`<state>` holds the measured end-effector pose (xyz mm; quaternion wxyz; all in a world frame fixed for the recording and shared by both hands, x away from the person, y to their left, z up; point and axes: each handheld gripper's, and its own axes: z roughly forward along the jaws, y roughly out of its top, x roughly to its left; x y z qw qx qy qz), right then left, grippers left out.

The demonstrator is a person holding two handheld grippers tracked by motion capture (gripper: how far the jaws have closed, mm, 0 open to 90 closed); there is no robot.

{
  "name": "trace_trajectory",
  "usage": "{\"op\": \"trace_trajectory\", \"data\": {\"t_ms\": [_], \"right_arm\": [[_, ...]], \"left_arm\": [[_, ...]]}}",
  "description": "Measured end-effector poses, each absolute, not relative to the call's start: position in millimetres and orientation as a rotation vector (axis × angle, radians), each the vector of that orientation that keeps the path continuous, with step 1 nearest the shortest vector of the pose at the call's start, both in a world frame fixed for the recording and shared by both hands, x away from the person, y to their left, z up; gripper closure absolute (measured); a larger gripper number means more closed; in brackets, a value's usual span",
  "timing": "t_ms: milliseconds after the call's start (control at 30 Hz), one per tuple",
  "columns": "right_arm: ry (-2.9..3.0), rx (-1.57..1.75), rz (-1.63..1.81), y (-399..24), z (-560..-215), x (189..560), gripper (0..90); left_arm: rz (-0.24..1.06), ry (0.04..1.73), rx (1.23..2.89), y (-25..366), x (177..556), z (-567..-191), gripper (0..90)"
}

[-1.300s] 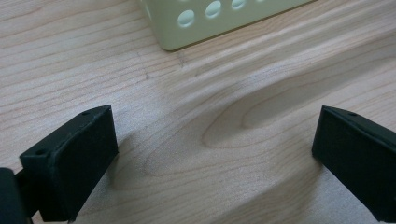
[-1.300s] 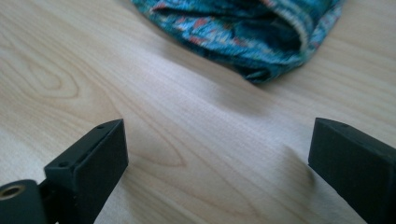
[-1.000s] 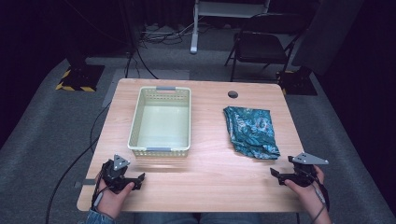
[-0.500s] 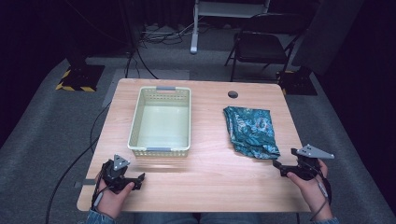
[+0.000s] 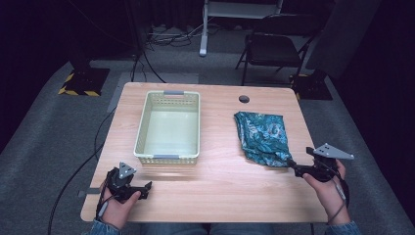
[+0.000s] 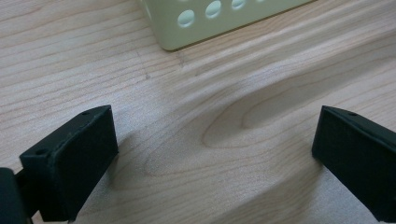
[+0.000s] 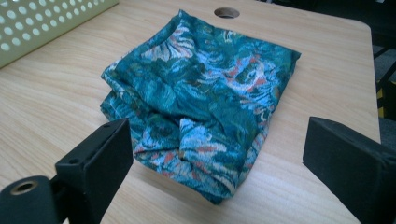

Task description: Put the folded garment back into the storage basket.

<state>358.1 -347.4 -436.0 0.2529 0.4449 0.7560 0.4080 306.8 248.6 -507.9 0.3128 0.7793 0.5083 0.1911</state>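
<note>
The folded cloth [image 5: 262, 138], teal with a pale swirling print, lies on the right half of the worktop [image 5: 215, 196], its near corner just beside the tip of the right gripper [image 5: 293, 166]. Largest of all is the worktop itself, a pale wood surface with a round cable hole [image 5: 243, 99] near its far edge. Next comes the basket [image 5: 168, 127], a cream, perforated, rectangular tub standing left of centre, well apart from the cloth; in the left gripper view its near corner shows at the top edge, the rest cut off, and in the right gripper view a strip of its wall is cropped at the upper left. In that same view the cloth looks folded in several layers with a rumpled near corner, and how many layers lie beneath cannot be made out. The right gripper, held in the person's right hand [image 5: 327, 188], points at the cloth with its jaws spread wide and nothing between them. The left gripper [image 5: 144, 188] rests low at the near left, its jaws likewise spread over bare wood.
</note>
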Motion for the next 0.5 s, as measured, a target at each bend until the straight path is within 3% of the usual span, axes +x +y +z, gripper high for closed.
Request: {"op": "trace_trajectory", "data": {"t_ms": [500], "right_arm": [[2.047, 1.181, 1.122, -342.0, -417.6, 378.7, 8.6]], "left_arm": [[0.505, 1.341, 2.055, 248.6, 306.8, -508.0, 0.3]]}}
